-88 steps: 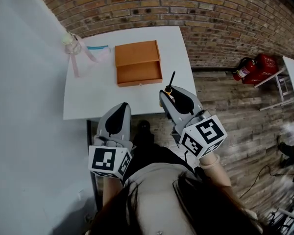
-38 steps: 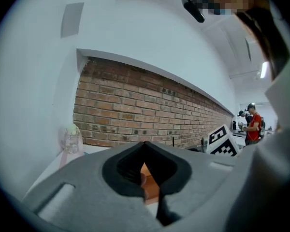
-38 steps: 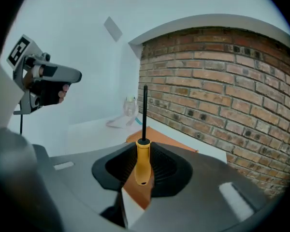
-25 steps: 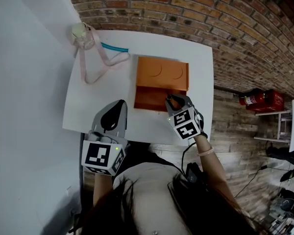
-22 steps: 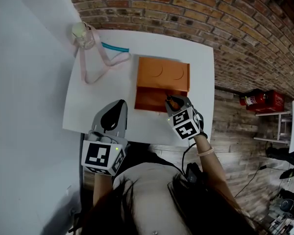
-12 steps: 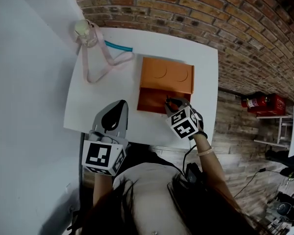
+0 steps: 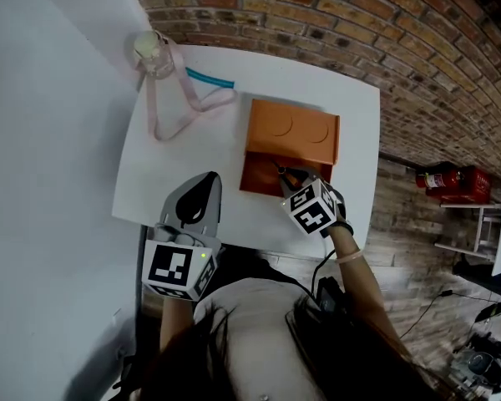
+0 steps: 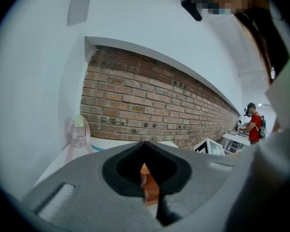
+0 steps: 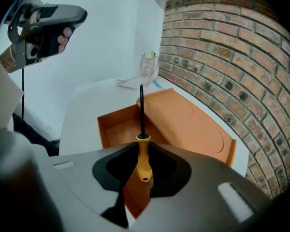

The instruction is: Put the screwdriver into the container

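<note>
An orange container [image 7: 290, 130] lies on the white table [image 7: 175, 157], its open compartment [image 7: 263, 172] facing me. My right gripper [image 7: 290, 179] hovers over that compartment's near right corner, shut on the screwdriver. In the right gripper view the yellow handle [image 9: 143, 159] is clamped between the jaws. The black shaft [image 9: 141, 109] points forward over the open compartment [image 9: 117, 125] of the container [image 9: 188, 117]. My left gripper [image 7: 197, 200] sits at the table's front edge, left of the container and apart from it, jaws together and empty [image 8: 145, 143].
A small bottle with a pink strap [image 7: 153, 50] and a teal strip [image 7: 209, 78] lie at the table's far left. A brick wall [image 7: 334, 11] backs the table. A red fire extinguisher [image 7: 451, 180] rests on the floor at right. A person in red [image 8: 254, 125] stands far off.
My right gripper has carried the screwdriver from off the table's front edge to above the container's open compartment, creeping slightly forward in the last second. The left gripper stays put.
</note>
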`<state>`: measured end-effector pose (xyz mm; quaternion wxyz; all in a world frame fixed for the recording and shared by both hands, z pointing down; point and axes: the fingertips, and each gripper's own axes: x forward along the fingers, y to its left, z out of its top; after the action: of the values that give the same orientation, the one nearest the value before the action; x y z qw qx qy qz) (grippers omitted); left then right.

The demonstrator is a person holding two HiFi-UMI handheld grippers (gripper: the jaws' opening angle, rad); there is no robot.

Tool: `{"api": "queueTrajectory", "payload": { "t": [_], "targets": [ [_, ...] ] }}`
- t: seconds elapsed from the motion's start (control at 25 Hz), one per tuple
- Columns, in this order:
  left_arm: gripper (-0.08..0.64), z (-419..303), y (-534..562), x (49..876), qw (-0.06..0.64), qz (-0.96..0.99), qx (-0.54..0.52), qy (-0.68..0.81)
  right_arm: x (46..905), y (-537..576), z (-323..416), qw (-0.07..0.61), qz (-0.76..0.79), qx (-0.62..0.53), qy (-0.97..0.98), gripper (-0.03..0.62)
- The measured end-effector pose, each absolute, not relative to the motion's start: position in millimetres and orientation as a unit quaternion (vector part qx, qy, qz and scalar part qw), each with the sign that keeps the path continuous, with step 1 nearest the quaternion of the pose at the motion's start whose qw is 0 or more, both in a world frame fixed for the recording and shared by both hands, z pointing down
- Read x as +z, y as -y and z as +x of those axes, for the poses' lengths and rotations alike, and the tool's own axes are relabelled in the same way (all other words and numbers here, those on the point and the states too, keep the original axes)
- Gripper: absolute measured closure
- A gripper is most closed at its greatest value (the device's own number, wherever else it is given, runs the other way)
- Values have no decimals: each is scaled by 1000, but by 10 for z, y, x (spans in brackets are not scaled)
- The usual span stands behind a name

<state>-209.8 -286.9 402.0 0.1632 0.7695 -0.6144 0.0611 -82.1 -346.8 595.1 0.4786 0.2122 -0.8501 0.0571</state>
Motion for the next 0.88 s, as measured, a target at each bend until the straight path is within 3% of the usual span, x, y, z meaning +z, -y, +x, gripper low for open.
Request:
{"api": "queueTrajectory", "payload": {
  "t": [0.36,0.44,0.88],
  "targets": [
    [560,-2171,2874,4053,168,763,64,621,6219,3424,-815,509,191,64,837,527],
    [560,-2181,2878,4065,168,762,66,622,6238,3453,-817,508,197,65,836,588],
    [560,-2067,2914,4086,169,770,73,611,6178,3495,-797,489,204,83,844,588]
  ]
}}
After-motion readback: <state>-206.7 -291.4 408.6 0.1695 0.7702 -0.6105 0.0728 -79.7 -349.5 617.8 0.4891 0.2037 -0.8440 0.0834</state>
